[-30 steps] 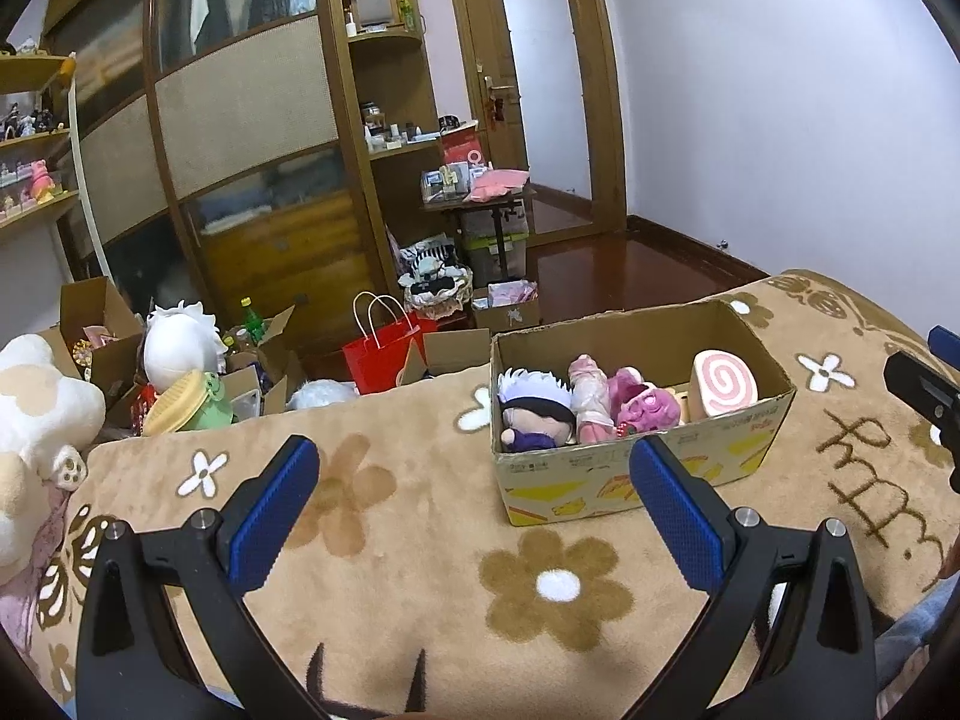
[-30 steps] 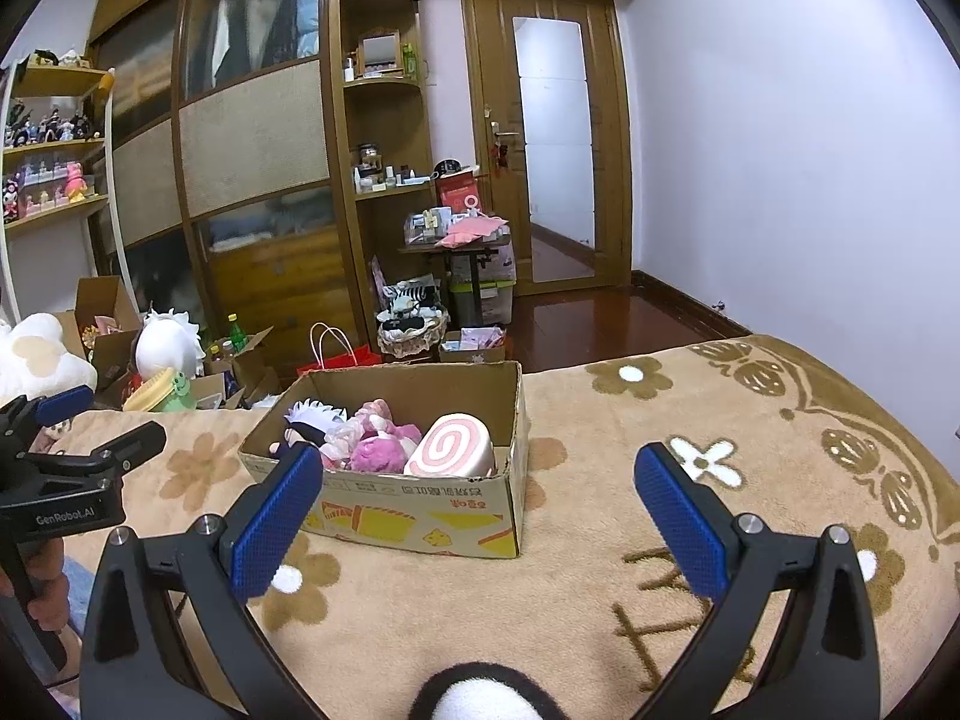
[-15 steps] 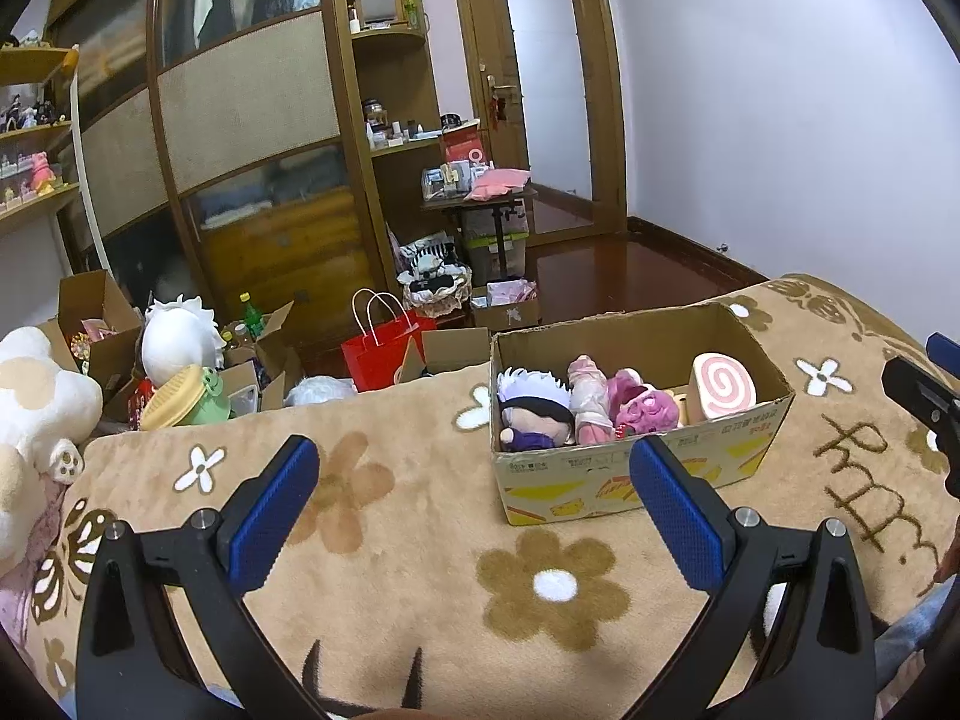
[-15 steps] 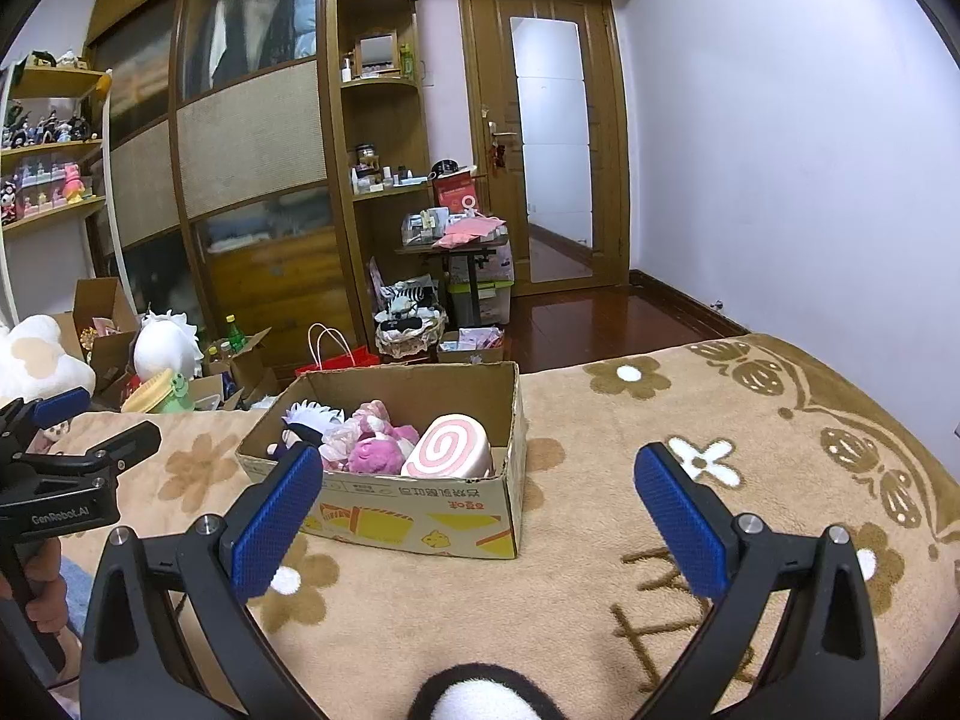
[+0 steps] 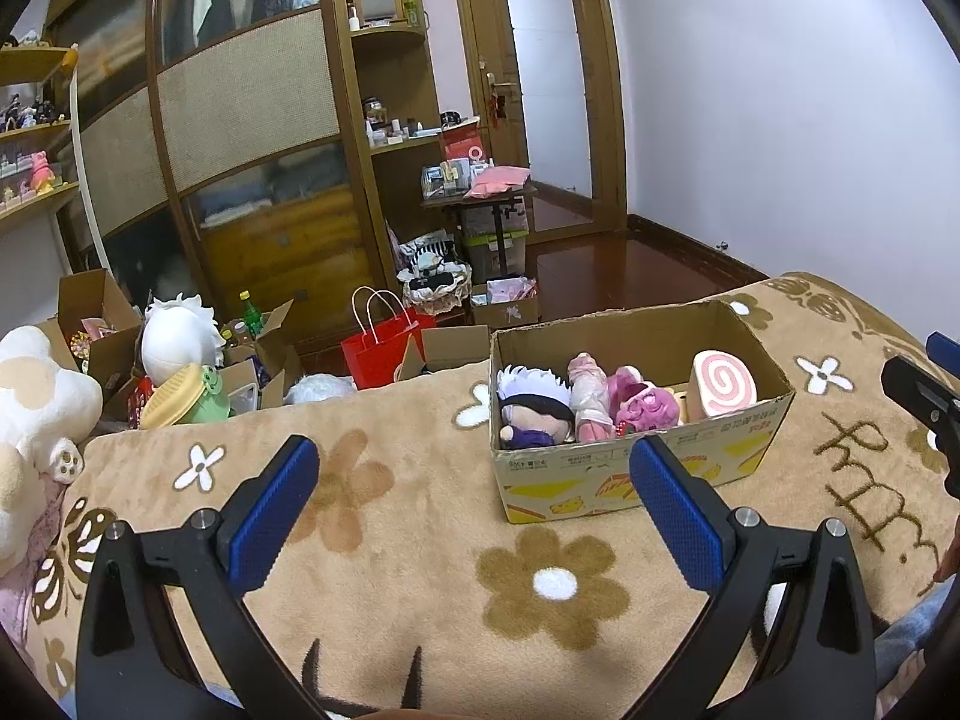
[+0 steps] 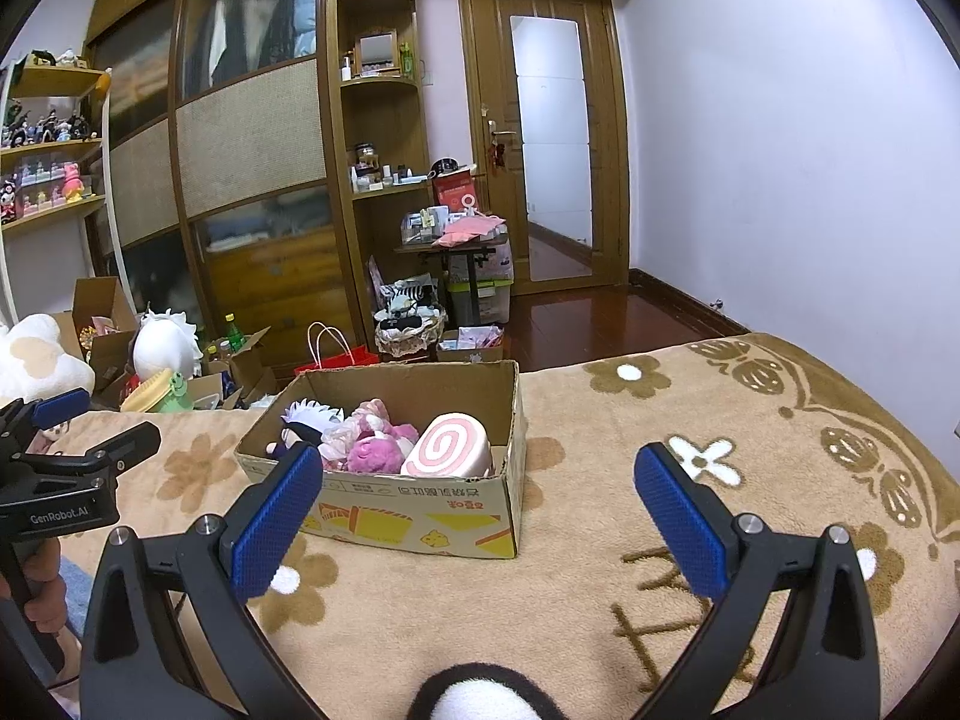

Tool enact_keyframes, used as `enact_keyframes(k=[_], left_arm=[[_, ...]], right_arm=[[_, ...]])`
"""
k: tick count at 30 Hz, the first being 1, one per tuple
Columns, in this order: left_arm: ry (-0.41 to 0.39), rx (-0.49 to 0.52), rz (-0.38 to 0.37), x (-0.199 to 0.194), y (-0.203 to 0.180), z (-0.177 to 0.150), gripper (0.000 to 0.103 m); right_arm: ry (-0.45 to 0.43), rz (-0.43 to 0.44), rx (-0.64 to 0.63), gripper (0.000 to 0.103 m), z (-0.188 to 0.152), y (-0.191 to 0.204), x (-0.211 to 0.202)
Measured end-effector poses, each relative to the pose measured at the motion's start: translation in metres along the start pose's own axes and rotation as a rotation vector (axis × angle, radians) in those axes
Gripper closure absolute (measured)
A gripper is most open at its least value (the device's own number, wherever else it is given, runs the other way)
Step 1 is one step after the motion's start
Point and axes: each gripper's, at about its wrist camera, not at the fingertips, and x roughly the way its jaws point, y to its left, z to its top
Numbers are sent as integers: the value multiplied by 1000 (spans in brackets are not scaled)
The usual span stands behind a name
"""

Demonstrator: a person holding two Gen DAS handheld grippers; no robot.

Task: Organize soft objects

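Observation:
A cardboard box point(image 5: 648, 483) stands on a tan flowered blanket point(image 5: 390, 516). It holds a white-haired doll point(image 5: 534, 408), pink plush toys point(image 5: 639, 405) and a pink swirl-roll cushion point(image 5: 723, 387). The box also shows in the right wrist view point(image 6: 420, 522), with the swirl roll point(image 6: 450, 447) at its near right. My left gripper point(image 5: 474, 510) is open and empty, held above the blanket in front of the box. My right gripper point(image 6: 480, 516) is open and empty, just right of the box. A black-and-white plush point(image 6: 474, 696) lies under it at the bottom edge.
A large white-and-tan plush point(image 5: 36, 414) lies at the blanket's left end. Beyond the bed are open cartons, a white plush head point(image 5: 177, 339), a green frog toy point(image 5: 192, 399), a red bag point(image 5: 384, 348), a wardrobe and a door.
Both grippers stay open and almost still. The views have shifted only slightly; nothing was picked up or put down.

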Motion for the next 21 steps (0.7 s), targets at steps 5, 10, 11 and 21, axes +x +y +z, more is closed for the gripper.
enact_keyframes(k=[5,10,11,21], left_arm=[[2,1,3,1,0,0,1],[5,2,-1,2,1,-2,1],[7,2,-1,2,0,-2,1],[10,0,-11,2,1,-6,1]], right_arm=[[-2,1,1,0,0,0,0],[3,-4,2,0,-1,1,1],[3,-5,1,0,-1,1,1],[5,-4,2,0,-2,1,1]])
